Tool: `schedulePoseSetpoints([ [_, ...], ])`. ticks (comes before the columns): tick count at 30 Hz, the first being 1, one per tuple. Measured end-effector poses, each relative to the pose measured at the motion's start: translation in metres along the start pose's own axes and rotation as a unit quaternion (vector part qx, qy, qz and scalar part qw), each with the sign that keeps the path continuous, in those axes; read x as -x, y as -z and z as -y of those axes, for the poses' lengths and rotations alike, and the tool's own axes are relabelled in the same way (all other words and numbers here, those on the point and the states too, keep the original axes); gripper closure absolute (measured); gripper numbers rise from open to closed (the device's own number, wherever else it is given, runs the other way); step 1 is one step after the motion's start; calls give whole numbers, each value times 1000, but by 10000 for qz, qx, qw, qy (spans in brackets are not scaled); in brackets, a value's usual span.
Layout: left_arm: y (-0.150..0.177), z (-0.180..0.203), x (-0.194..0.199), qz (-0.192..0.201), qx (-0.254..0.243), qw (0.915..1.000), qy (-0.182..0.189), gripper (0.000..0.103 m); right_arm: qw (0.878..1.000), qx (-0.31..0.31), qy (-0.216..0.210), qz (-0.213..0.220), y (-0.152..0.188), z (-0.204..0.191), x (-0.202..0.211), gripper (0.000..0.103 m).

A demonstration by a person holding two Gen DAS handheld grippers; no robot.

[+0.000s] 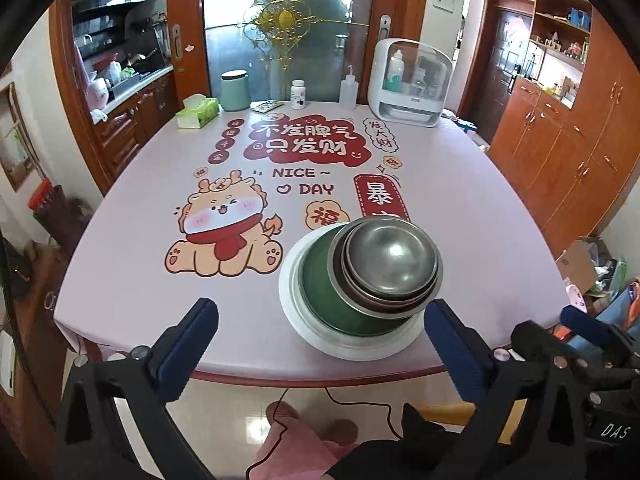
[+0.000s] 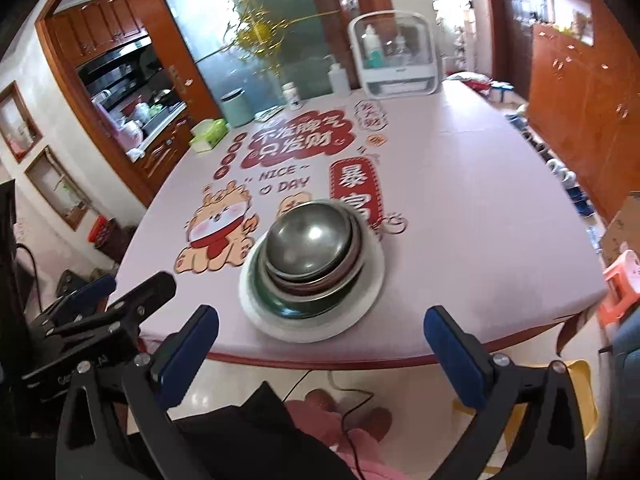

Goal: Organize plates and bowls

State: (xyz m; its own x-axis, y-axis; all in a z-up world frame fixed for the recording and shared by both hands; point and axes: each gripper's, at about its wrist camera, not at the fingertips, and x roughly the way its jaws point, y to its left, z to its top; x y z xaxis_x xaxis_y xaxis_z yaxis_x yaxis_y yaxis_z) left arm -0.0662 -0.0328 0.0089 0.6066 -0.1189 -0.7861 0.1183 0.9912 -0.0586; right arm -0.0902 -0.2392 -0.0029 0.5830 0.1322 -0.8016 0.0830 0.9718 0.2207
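Near the table's front edge stands one stack: a white plate (image 1: 304,320) at the bottom, a dark green bowl (image 1: 320,284) on it, and nested steel bowls (image 1: 392,260) on top. The right wrist view shows the same plate (image 2: 372,296) and steel bowls (image 2: 308,240). My left gripper (image 1: 320,306) is open, held back from the stack over the table's edge, with nothing between its blue pads. My right gripper (image 2: 322,312) is also open and holds nothing, just to the right of the left one. Neither touches the stack.
The table (image 1: 460,220) has a pink printed cover. Along its far edge stand a tissue box (image 1: 198,112), a green canister (image 1: 235,90), a pill bottle (image 1: 298,95), a squeeze bottle (image 1: 348,92) and a white storage case (image 1: 408,84). A person's pink slippers (image 1: 288,424) and a cable are on the floor below.
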Motion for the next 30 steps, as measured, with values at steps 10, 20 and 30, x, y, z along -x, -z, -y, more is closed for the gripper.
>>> schedulePoseSetpoints([
  [10, 2, -2, 5, 125, 108, 9983, -551, 1, 9999, 60, 121, 70, 6, -7, 6, 0],
  [20, 0, -3, 7, 232, 221, 9971, -695, 1, 9994, 328, 119, 83, 3, -16, 6, 0],
  [30, -1, -2, 7, 237, 177, 9973, -675, 1, 9994, 345, 90, 55, 4, -19, 5, 0],
])
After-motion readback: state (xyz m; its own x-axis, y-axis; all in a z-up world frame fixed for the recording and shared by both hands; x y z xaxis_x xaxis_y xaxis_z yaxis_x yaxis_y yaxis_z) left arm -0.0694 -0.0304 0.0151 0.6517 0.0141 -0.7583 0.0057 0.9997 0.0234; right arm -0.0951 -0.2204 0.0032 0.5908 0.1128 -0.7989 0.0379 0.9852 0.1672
